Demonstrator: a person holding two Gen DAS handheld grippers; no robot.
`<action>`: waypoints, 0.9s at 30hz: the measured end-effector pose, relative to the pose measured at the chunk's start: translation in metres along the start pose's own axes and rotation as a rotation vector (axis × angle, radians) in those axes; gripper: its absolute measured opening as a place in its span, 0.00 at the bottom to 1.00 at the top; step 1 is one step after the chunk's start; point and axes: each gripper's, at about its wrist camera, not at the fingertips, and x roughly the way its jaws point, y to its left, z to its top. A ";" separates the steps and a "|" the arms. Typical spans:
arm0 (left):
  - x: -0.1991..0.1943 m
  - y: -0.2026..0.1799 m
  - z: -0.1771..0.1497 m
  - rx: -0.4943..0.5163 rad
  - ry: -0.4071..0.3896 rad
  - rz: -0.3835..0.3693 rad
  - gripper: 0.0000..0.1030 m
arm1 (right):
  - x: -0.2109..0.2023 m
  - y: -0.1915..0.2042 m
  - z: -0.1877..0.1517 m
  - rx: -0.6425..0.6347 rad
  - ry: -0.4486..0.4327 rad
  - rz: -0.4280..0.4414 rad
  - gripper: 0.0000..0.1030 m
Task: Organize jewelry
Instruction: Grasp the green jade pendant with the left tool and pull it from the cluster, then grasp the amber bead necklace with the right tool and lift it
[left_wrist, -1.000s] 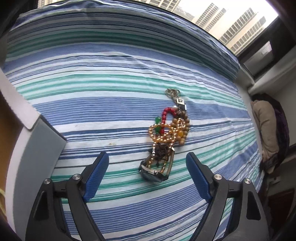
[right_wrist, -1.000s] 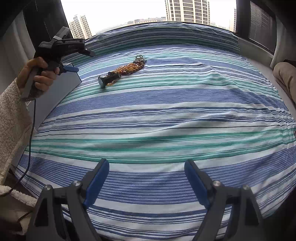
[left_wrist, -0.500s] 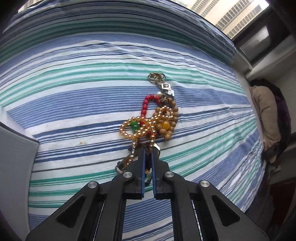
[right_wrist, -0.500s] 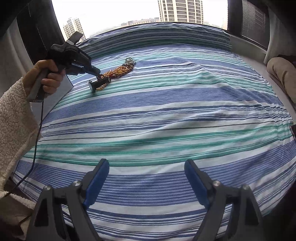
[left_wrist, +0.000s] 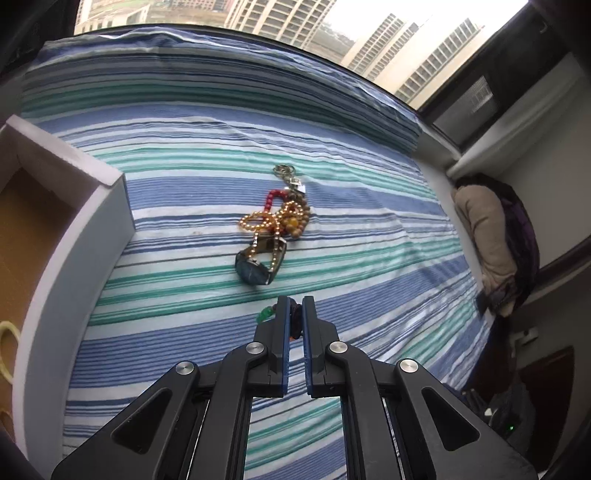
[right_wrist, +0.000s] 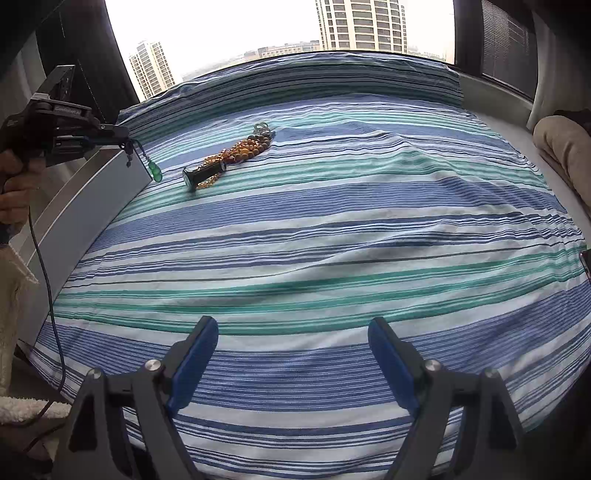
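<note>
Left wrist view: my left gripper (left_wrist: 294, 314) is clamped on the dark cord of a green pendant (right_wrist: 156, 170), lifted off the bedspread (left_wrist: 369, 229) beside the tray (left_wrist: 74, 236). A second ago its jaws flanked the jewelry pile (left_wrist: 271, 230). Next: carry it over the tray, I judge. Right gripper (right_wrist: 291, 350) gapes, idle.

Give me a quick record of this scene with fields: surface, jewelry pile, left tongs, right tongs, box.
surface: striped bedsheet
jewelry pile: watch tangled with bead strands, lying on the sheet
left tongs: shut on a dark cord with a green pendant, lifted clear of the pile
right tongs: open, holding nothing, above the sheet
box: white-walled, open, beside the pile
</note>
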 end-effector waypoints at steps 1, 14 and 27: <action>-0.004 0.003 -0.007 0.000 0.002 0.004 0.04 | 0.000 0.000 0.000 0.000 0.000 -0.002 0.83; 0.021 0.062 -0.102 -0.050 0.051 0.230 0.23 | 0.001 0.017 0.000 -0.040 0.004 0.016 0.83; -0.014 0.069 -0.154 -0.056 -0.022 0.282 0.74 | 0.028 0.070 0.068 -0.264 -0.006 0.223 0.83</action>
